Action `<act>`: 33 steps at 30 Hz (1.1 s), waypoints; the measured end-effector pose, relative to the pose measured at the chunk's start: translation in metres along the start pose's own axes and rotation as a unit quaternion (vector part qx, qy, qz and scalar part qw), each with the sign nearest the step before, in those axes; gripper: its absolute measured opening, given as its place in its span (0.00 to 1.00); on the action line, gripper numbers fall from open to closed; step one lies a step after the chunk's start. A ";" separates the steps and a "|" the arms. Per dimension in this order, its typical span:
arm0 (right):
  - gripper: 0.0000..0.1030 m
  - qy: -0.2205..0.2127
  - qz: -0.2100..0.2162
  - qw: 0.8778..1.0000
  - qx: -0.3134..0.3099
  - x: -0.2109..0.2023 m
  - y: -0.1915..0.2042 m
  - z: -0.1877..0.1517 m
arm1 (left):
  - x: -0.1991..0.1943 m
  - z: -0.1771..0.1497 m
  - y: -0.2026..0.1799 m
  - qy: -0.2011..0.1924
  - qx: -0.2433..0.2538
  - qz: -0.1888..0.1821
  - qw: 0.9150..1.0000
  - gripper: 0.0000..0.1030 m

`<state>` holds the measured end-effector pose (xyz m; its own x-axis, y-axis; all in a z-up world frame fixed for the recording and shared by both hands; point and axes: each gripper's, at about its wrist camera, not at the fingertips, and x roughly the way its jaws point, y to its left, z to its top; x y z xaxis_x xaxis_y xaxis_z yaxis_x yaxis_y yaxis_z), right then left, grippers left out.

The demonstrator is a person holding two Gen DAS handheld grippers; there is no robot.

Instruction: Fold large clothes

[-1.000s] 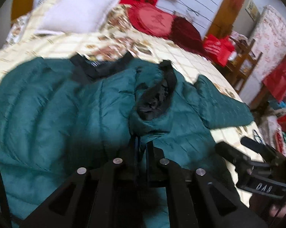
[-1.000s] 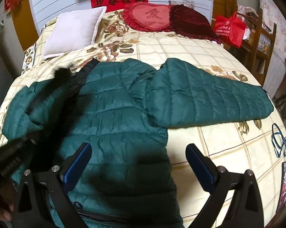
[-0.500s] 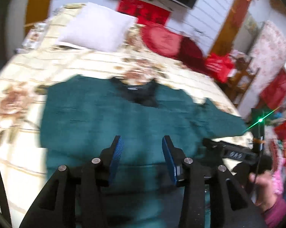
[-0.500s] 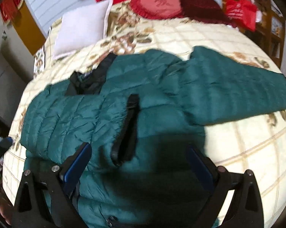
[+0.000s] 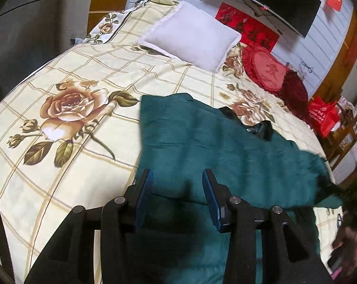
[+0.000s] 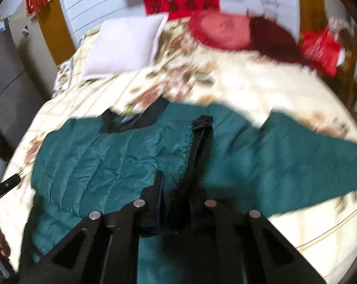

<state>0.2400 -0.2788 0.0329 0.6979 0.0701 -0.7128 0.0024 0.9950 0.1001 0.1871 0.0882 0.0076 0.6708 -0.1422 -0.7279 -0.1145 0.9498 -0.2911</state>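
Jacket: my dark green quilted puffer jacket [image 6: 112, 156] is lying spread across the middle of the bed [image 5: 67, 142], collar toward the pillows, hem toward me.
Jacket surface: it is showing stitched horizontal channels, a black collar lining [image 6: 140, 118] at the top and a black zipper placket [image 6: 197, 146] running down the front.
Jacket sleeve: one sleeve [image 6: 304, 161] is stretching out flat to my right over the cream floral bedspread, its end near the bed's edge.
Left gripper: I am holding my left gripper [image 5: 177, 198] above the jacket's lower left part with the blue-padded fingers [image 5: 144, 194] spread apart, nothing between them.
Right gripper: I am pressing my right gripper [image 6: 176, 196] nearly together around the jacket front by the lower placket; the blurred view suggests fabric is pinched there.
Pillows: a white pillow [image 5: 190, 35] is sitting at the head of the bed, with a red round cushion [image 5: 266, 71] and a dark red cushion [image 5: 295, 92] beside it.
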 end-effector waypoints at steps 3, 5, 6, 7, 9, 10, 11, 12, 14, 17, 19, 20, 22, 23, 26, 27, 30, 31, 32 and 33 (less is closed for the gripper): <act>0.16 0.000 -0.031 0.999 0.016 0.015 -0.019 0.009 | 0.025 0.004 -0.007 0.016 0.003 0.007 1.000 0.24; 0.16 0.018 -0.044 0.999 0.026 0.038 -0.026 0.011 | 0.044 0.003 -0.012 0.032 0.009 0.014 0.999 0.24; 0.16 0.029 -0.063 0.997 0.021 0.053 -0.027 0.008 | 0.052 0.002 -0.015 0.039 0.013 0.022 0.999 0.24; 0.16 0.037 -0.076 0.996 0.017 0.063 -0.027 0.006 | 0.058 0.001 -0.017 0.041 0.017 0.029 0.999 0.24; 0.17 0.059 -0.083 0.995 0.006 0.080 -0.024 0.001 | 0.061 -0.002 -0.021 0.035 0.024 0.039 0.998 0.24; 0.19 0.059 -0.083 0.995 0.003 0.079 -0.024 -0.002 | 0.061 -0.003 -0.024 0.031 0.030 0.046 0.998 0.24; 0.25 0.057 -0.080 0.995 0.002 0.078 -0.024 -0.004 | 0.060 -0.003 -0.026 0.028 0.038 0.053 0.997 0.24; 0.30 0.056 -0.076 0.995 0.004 0.071 -0.024 -0.004 | 0.059 -0.003 -0.028 0.026 0.044 0.059 0.997 0.24; 0.60 0.053 -0.068 0.996 0.011 0.059 -0.025 -0.005 | 0.056 -0.002 -0.030 0.021 0.051 0.067 0.996 0.24; 0.63 0.038 -0.049 0.998 0.002 0.035 -0.019 -0.006 | 0.048 0.001 -0.032 0.010 0.049 0.066 0.997 0.24; 0.63 0.031 -0.031 0.999 -0.007 0.024 -0.011 -0.005 | 0.041 0.004 -0.036 -0.005 0.052 0.067 0.996 0.24; 0.63 0.028 -0.020 0.999 -0.010 0.019 -0.007 -0.006 | 0.038 0.005 -0.039 -0.013 0.057 0.069 0.996 0.24; 0.63 0.023 0.000 1.000 -0.017 0.014 0.003 -0.007 | 0.035 0.007 -0.045 -0.023 0.066 0.071 0.995 0.24; 0.63 0.021 0.003 1.000 -0.021 0.013 0.008 -0.008 | 0.035 0.008 -0.048 -0.026 0.071 0.071 0.995 0.24; 0.63 0.016 0.003 0.999 -0.041 0.017 0.021 -0.010 | 0.038 0.009 -0.056 -0.031 0.078 0.068 0.994 0.24; 0.63 0.017 -0.001 0.999 -0.050 0.021 0.025 -0.011 | 0.040 0.009 -0.058 -0.031 0.079 0.068 0.994 0.24; 0.63 0.026 -0.009 0.998 -0.063 0.031 0.030 -0.015 | 0.047 0.007 -0.061 -0.030 0.080 0.062 0.994 0.24; 0.63 0.031 -0.010 0.997 -0.065 0.036 0.031 -0.016 | 0.050 0.007 -0.063 -0.028 0.081 0.062 0.994 0.24; 0.63 0.036 -0.012 0.997 -0.065 0.041 0.030 -0.017 | 0.053 0.006 -0.064 -0.026 0.083 0.062 0.994 0.24; 0.63 0.039 -0.015 0.997 -0.065 0.044 0.029 -0.018 | 0.056 0.005 -0.064 -0.022 0.085 0.063 0.994 0.24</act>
<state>0.2581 -0.2459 -0.0083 0.6410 0.0406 -0.7665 -0.0744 0.9972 -0.0095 0.2356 0.0208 -0.0110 0.6910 -0.0098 -0.7228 -0.0774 0.9932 -0.0874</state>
